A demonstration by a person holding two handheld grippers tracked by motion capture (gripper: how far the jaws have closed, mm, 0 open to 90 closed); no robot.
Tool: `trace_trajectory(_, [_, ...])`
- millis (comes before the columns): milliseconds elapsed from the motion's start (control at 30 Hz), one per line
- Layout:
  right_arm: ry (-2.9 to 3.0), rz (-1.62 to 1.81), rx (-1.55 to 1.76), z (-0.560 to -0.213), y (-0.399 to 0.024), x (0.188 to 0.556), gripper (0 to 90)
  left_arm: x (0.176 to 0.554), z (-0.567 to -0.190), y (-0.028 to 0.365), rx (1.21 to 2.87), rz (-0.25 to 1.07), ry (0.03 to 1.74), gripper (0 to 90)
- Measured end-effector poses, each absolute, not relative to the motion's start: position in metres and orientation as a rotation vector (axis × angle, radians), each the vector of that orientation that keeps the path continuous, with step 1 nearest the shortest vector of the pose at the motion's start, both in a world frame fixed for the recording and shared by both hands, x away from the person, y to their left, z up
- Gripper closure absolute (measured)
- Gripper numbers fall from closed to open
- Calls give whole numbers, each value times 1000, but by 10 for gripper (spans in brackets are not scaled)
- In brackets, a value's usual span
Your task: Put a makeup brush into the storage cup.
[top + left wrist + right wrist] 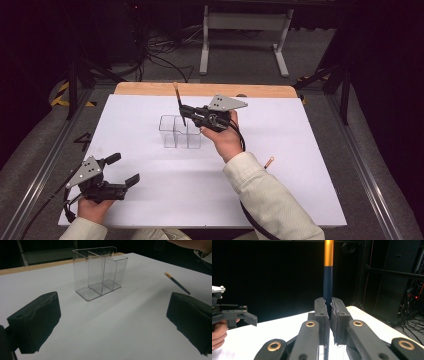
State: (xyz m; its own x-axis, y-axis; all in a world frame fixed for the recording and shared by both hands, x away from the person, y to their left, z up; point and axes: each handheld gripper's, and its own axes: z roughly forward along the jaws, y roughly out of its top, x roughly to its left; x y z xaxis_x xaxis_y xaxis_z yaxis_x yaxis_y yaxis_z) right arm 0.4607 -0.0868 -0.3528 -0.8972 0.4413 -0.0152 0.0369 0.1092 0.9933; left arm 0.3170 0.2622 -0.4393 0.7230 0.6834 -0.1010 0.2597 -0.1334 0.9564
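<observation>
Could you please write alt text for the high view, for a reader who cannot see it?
The right gripper, shut on a dark brush with an orange ferrule, holds it upright above a clear divided organizer on a white table. The left gripper rests open near the front left corner, and a second brush lies at the right.

We see a dark blue brush [328,282] with an orange-gold band, a clear organizer [179,131], a white sheet [280,150] over the tan wooden counter [150,89], and black hand-held gripper pads [37,320].
</observation>
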Motion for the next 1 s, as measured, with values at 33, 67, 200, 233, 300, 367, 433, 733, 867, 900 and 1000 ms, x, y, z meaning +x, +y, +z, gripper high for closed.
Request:
trace_trajectory(33, [2083,1855,476,-355,-85,462,842,317,-439,262,1709,432,757,2])
trace_trajectory(67, [2082,1853,482,-357,-84,464,843,317,-439,262,1708,431,757,2])
trace_trajectory(200, [2082,1847,494,-362,-82,467,842,317,-439,263,1702,432,760,2])
trace_trajectory(233, [2082,1845,498,-364,-81,469,842,317,-439,263,1706,430,758,2])
trace_trajectory(300, [2080,1845,497,-366,-80,470,842,317,-439,263,1706,430,757,2])
trace_trajectory(367, [2078,1836,513,-370,-81,472,841,317,-439,263,1707,425,759,2])
trace_trajectory(433, [2072,1837,529,-374,-80,475,841,317,-440,262,1703,427,758,2])
trace_trajectory(733, [2085,1826,569,-388,-74,480,841,317,-439,263,1707,426,756,2])
trace_trajectory(867, [2090,1822,577,-393,-73,481,841,317,-439,263,1706,425,758,2])
trace_trajectory(900, [2089,1820,583,-395,-73,482,841,317,-439,263,1706,424,757,2])
trace_trajectory(1000, [2099,1816,592,-399,-73,482,840,317,-439,263,1707,424,758,2])
